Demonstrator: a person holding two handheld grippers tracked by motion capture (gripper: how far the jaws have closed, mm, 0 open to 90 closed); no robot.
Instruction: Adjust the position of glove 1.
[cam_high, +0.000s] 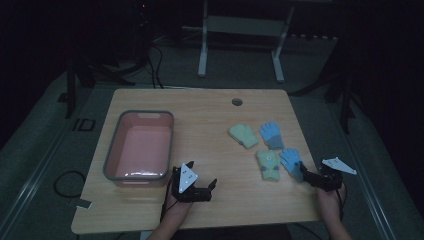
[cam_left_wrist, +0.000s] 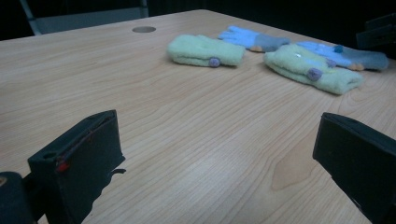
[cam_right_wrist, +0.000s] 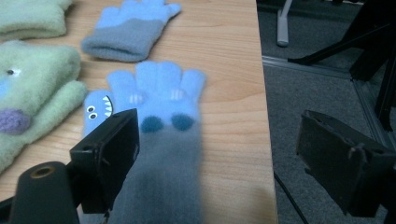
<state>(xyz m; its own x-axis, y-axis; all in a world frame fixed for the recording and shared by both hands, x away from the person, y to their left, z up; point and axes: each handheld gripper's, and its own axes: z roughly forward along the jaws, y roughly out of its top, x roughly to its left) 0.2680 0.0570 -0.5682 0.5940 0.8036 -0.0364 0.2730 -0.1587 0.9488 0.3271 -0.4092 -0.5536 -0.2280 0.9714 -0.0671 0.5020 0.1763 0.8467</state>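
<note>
While the left tool (cam_high: 210, 187) rests wide apart, the right tool (cam_high: 306, 176) straddles the blue glove's (cam_right_wrist: 161, 140) cuff, jaws wide.

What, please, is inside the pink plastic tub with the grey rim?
The pink plastic tub with the grey rim looks empty: bare pink floor. Its near wall hides the nearest strip of that floor.

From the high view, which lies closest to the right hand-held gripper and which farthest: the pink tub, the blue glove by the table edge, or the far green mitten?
Measured from the right hand-held gripper:
1. Near blue glove, at the table's right edge, its cuff between the open jaws.
2. Far green mitten, further in, toward the middle.
3. Pink tub, across the table on the left.
</note>
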